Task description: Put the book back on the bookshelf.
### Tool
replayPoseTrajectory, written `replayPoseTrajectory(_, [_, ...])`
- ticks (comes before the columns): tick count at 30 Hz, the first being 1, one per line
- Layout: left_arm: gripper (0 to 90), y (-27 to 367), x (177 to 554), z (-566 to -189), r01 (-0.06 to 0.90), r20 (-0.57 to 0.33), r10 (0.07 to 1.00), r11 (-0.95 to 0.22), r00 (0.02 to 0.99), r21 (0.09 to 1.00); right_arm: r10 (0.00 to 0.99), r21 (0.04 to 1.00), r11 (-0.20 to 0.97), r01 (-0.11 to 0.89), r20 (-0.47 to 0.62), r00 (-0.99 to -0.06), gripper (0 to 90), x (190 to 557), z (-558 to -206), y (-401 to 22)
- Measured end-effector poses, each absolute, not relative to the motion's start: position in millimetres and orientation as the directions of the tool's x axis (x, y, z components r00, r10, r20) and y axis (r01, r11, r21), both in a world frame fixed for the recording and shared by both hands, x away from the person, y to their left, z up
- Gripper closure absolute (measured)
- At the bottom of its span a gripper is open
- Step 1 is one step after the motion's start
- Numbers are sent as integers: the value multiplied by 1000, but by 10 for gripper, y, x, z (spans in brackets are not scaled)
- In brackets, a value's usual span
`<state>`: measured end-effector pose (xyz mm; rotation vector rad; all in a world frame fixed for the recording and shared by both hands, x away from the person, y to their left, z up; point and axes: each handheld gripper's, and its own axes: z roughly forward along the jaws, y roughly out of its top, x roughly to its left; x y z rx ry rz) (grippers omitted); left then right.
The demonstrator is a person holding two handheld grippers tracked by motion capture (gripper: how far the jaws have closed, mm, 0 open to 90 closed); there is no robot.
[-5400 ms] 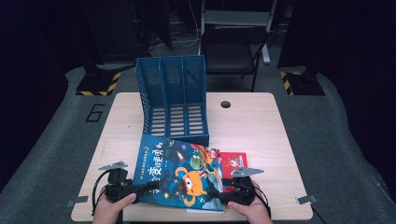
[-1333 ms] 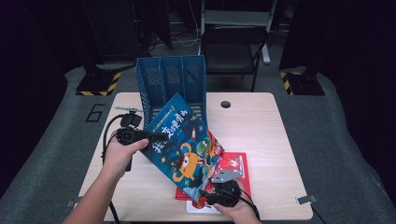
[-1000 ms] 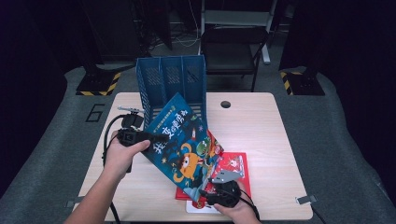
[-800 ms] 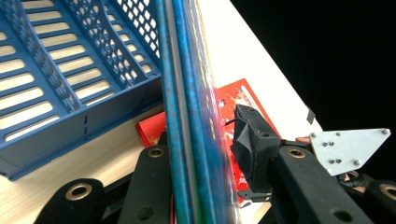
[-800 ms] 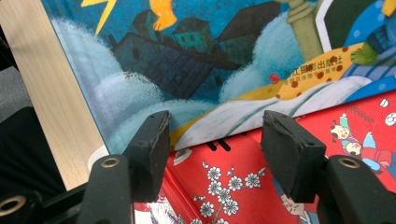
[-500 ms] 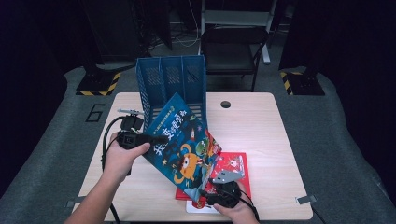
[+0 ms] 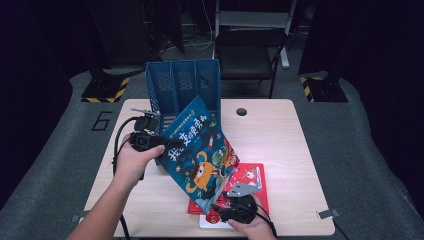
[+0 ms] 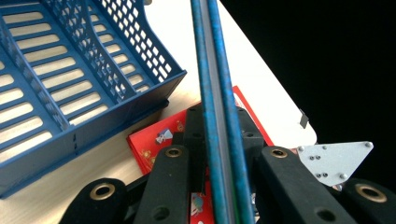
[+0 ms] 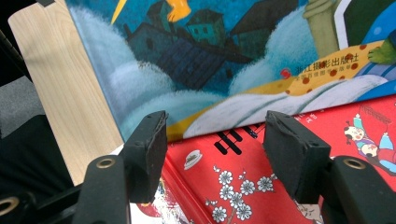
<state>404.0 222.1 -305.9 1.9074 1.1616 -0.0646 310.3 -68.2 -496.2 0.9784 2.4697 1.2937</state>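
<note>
A blue picture book point(image 7: 200, 150) stands tilted on the table, its top leaning toward the blue file organizer point(image 7: 182, 85). My left gripper point(image 7: 156, 144) holds the book's upper left edge. In the left gripper view the jaws have just closed further and are shut on the thin book edge point(image 8: 212, 70), with the gripper point(image 8: 219, 121) beside the organizer point(image 8: 70, 93). My right gripper point(image 7: 220, 207) sits low at the book's bottom corner, over a red book point(image 7: 250, 177). Its jaws point(image 9: 212, 135) have just opened a little and stand open around the blue book's lower edge point(image 9: 224, 70), pads off it.
The red book point(image 9: 261, 186) lies flat on a white sheet point(image 7: 210, 222) near the front edge of the wooden table point(image 7: 280, 135). A cable hole point(image 7: 241, 111) is at the back. A dark chair point(image 7: 247, 50) stands behind the table.
The blue book, flat on the table several seconds ago, now stands tilted against the left gripper. Over the last second both hands have hardly moved.
</note>
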Motion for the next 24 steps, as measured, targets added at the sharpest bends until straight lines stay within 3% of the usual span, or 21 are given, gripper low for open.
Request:
replayPoseTrajectory(8, [813, 2111, 4132, -2916, 720, -411, 700, -213, 584, 660, 629, 784, 387, 486, 161, -761, 399, 3104, -4953, -686])
replayPoseTrajectory(13, [811, 1992, 4151, -2757, 672, -313, 718, -284, 622, 684, 635, 784, 389, 484, 152, -757, 400, 3111, -4955, -691])
replayPoseTrajectory(24, [791, 1925, 4053, -2733, 648, -268, 721, -318, 639, 692, 641, 784, 387, 485, 149, -753, 401, 3114, -4955, -691])
